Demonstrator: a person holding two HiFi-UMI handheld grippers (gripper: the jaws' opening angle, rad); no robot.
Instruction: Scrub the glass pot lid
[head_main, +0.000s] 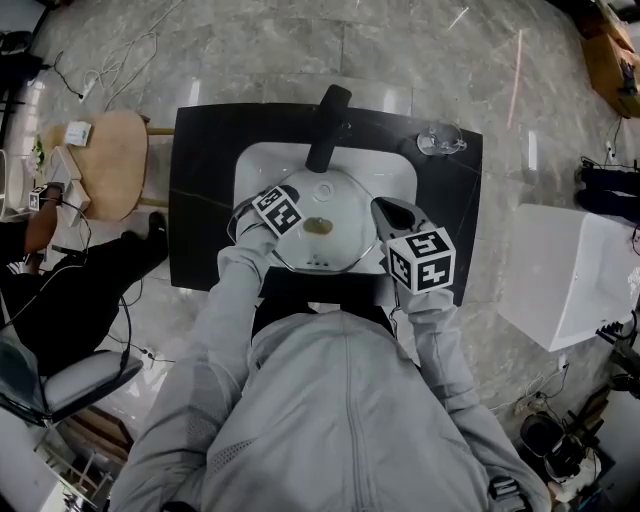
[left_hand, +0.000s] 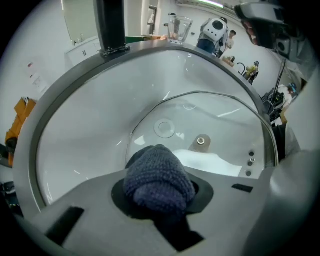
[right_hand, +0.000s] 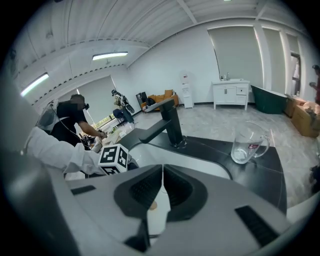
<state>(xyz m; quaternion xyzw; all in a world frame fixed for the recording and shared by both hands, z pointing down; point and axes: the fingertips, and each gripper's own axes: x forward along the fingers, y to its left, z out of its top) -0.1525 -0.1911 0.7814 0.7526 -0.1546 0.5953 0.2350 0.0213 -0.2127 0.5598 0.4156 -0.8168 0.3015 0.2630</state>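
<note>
Seen from above, a white sink (head_main: 258, 160) is set in a black counter (head_main: 205, 190). A glass pot lid (head_main: 347, 228) with a tan knob (head_main: 318, 226) lies in the basin. From the knob, a black faucet (head_main: 328, 125) is at twelve o'clock and a clear glass pitcher (head_main: 440, 138) at two o'clock, out on the counter.

The left gripper (left_hand: 160, 197) is at the lid's ten o'clock edge. Its jaws pinch a dark blue knitted cloth (left_hand: 157, 172), which bulges out toward the glass.

The right gripper (right_hand: 162, 192) is at three o'clock. Its jaws are pressed to a thin slit – they appear to clamp the lid's rim.
</note>
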